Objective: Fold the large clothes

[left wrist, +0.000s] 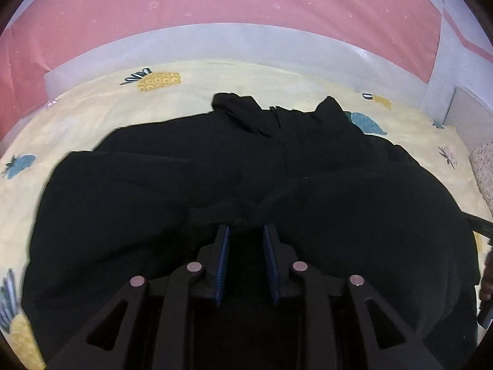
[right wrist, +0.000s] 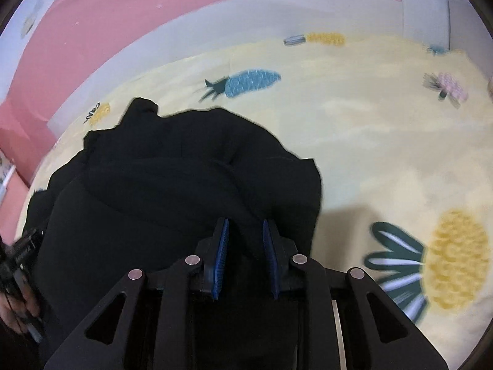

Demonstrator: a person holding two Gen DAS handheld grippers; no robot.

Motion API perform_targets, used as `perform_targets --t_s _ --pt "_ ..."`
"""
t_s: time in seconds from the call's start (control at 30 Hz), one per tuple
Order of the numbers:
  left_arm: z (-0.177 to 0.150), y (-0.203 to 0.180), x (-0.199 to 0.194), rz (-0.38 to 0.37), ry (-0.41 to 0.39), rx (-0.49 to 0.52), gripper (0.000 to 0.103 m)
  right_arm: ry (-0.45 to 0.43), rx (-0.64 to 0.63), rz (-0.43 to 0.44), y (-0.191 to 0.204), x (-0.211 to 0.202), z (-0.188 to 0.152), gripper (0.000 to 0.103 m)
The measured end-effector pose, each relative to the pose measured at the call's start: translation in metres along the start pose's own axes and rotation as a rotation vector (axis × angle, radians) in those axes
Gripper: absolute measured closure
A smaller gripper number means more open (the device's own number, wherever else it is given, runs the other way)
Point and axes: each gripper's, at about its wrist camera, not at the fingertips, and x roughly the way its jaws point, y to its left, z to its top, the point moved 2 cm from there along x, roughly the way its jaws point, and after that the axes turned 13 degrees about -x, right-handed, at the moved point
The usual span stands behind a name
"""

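Observation:
A large black garment (left wrist: 215, 185) lies on a yellow sheet with pineapple prints (left wrist: 92, 104). Its collar end points toward the far wall. My left gripper (left wrist: 245, 228) has its blue pads a small gap apart, with a fold of black cloth between them near the garment's near edge. In the right wrist view the same garment (right wrist: 172, 178) bulges up, and my right gripper (right wrist: 245, 223) holds a ridge of its cloth between the blue pads near the garment's right edge. The left hand and its gripper (right wrist: 21, 265) show at the far left.
The sheet (right wrist: 369, 141) covers a bed that stretches to the right of the garment. A white and pink wall (left wrist: 246, 9) runs along the bed's far side. A speckled cushion (left wrist: 483, 169) lies at the right edge.

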Motion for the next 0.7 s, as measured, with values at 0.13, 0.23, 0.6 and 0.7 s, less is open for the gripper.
perform_targets --t_s 0.13,0.23,0.6,0.7 --pt "-0.011 0.015 -0.037 -0.035 -0.033 -0.012 0.078 -0.054 -0.036 0.057 0.020 -0.039 -0.020 0.080" --pt "-0.029 0.024 -0.039 -0.002 -0.034 0.029 0.078 -0.017 -0.086 0.062 0.037 -0.036 -0.039 0.080" --pt "-0.043 0.032 -0.090 0.013 0.012 -0.020 0.077 -0.002 -0.109 0.022 0.066 -0.083 -0.051 0.050" --pt "-0.061 0.030 -0.131 -0.021 -0.011 -0.011 0.077 -0.068 -0.106 0.040 0.083 -0.130 -0.063 0.041"
